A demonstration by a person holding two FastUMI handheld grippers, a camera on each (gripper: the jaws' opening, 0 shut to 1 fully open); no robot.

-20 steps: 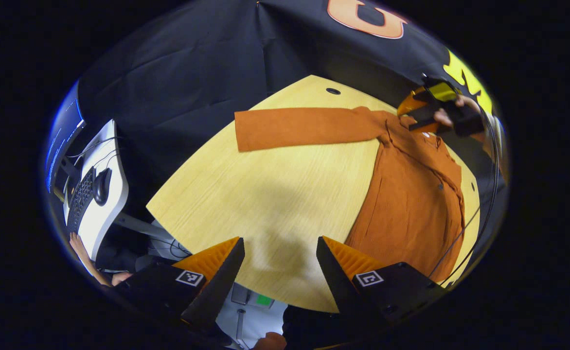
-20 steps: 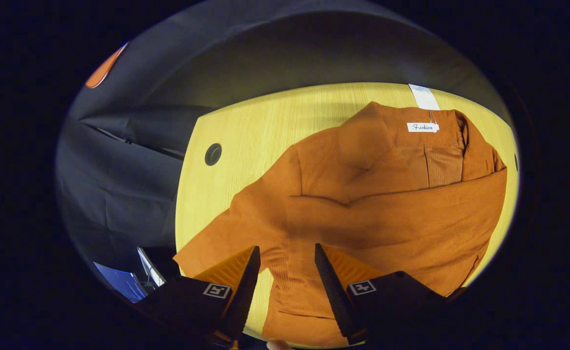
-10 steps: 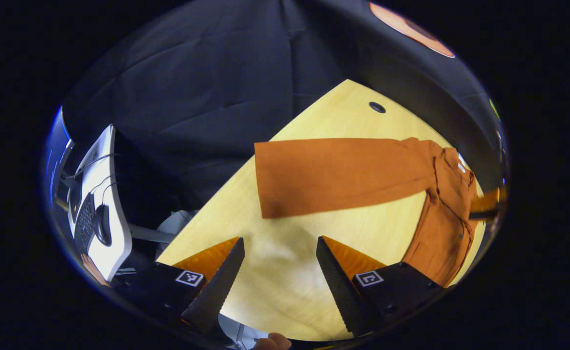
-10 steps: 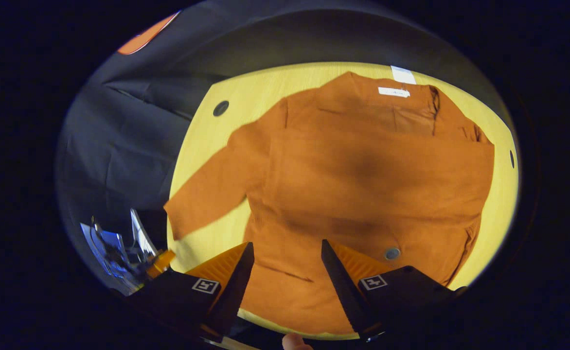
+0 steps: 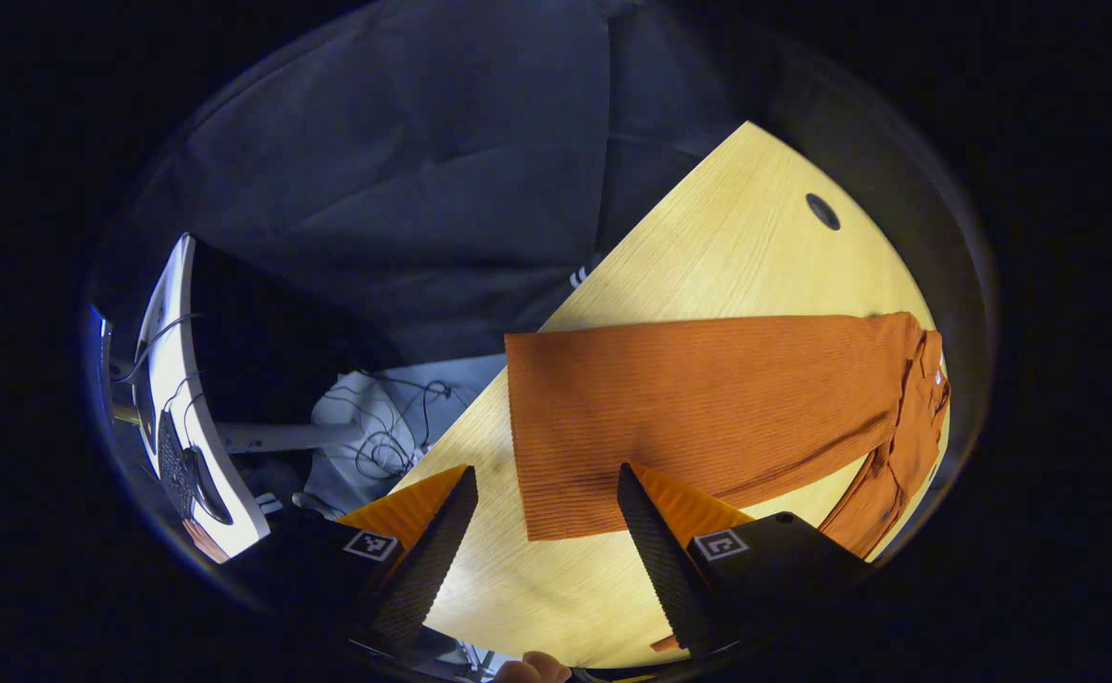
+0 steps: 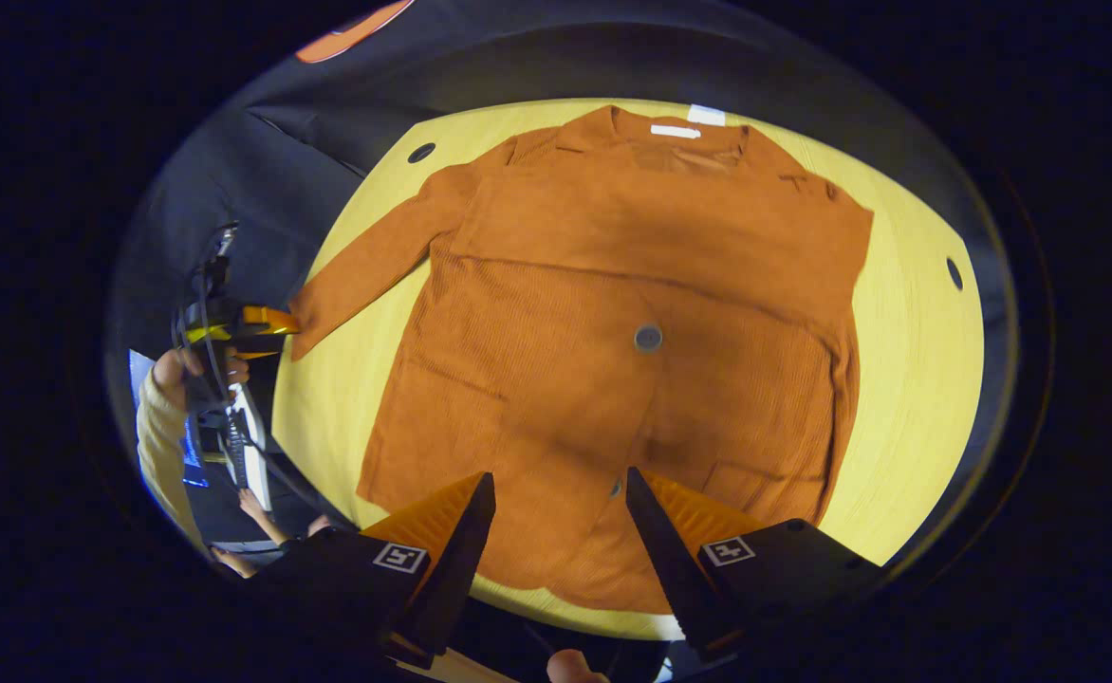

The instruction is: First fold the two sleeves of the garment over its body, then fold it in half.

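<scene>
A rust-orange knitted garment [image 6: 613, 313] lies flat on the yellow wooden table [image 6: 907, 360], collar at the far side. One sleeve is folded across its chest [image 6: 670, 237]. The other sleeve [image 6: 366, 261] stretches out sideways to the left. In the left gripper view that outstretched sleeve [image 5: 708, 398] lies across the table, its cuff edge just ahead of my left gripper [image 5: 542, 531], which is open with nothing held. In the right gripper view, the left gripper [image 6: 267, 332] sits at the cuff, held by a hand. My right gripper [image 6: 551, 531] hangs open above the hem.
Cable holes mark the tabletop [image 5: 822, 211] [image 6: 954, 273]. Beyond the table's left edge stands a white desk [image 5: 162, 379] with a keyboard and mouse, with cables on the floor [image 5: 385, 446]. A person's hand [image 6: 252, 503] rests by that desk.
My left gripper has moved in close to the outstretched sleeve's cuff. My right gripper has drawn back from the collar area to above the hem, leaving one sleeve lying across the body.
</scene>
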